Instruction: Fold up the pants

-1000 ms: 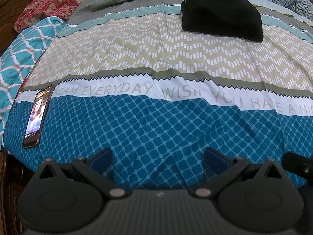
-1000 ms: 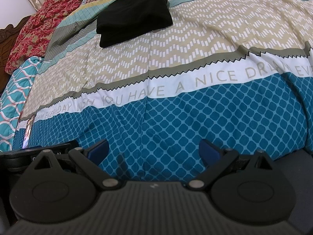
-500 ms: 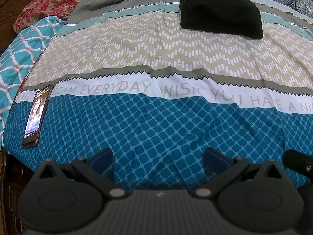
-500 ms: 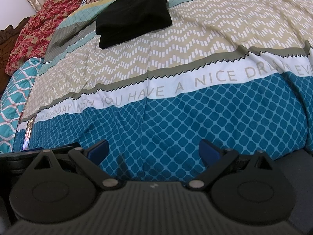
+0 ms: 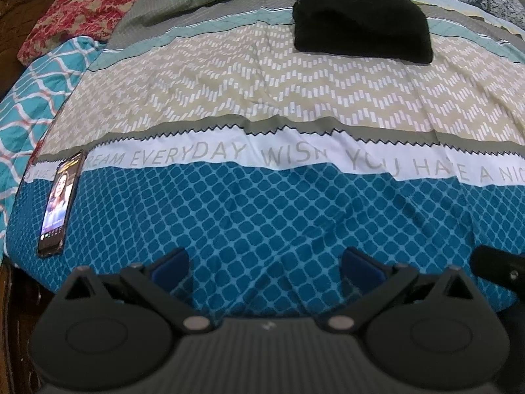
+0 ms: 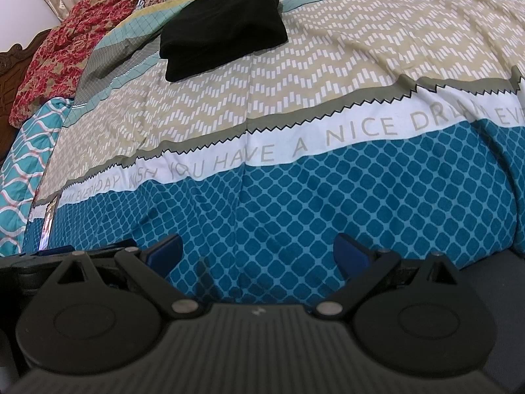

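At the far left a phone (image 5: 58, 207) lies on the patterned bedspread (image 5: 262, 216). The left gripper (image 5: 265, 264) hovers at the near edge, jaws spread wide and empty; the right gripper (image 6: 257, 251) beside it is likewise wide and empty. The black folded pants (image 5: 361, 19) lie well ahead across the bed, up-right from the left gripper, up-left from the right (image 6: 223, 26), long axis roughly crosswise; neither gripper looks clearly nearer.

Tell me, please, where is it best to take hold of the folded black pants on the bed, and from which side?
Probably the folded black fabric pants at the near edge, approached from the front: that layered edge faces both open grippers.
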Motion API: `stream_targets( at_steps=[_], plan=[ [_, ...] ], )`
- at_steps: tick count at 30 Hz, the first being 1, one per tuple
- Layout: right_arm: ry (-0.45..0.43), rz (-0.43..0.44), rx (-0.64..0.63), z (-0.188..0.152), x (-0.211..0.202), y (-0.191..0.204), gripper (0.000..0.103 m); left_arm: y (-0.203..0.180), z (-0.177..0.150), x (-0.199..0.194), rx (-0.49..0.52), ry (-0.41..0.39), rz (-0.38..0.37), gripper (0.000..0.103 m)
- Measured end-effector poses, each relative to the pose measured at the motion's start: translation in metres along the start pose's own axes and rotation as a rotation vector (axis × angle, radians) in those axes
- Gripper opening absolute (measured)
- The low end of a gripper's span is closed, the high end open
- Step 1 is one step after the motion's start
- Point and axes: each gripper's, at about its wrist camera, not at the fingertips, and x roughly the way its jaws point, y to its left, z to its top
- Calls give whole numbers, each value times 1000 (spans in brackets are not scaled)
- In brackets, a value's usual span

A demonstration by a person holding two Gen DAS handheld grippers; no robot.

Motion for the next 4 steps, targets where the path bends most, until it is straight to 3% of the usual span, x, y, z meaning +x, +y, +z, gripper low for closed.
stream_targets(
  at_steps=[4],
  plan=[
    [-1, 1, -2, 1, 0, -1, 100, 1, 1, 1, -5, 9, -11, 103]
  ],
)
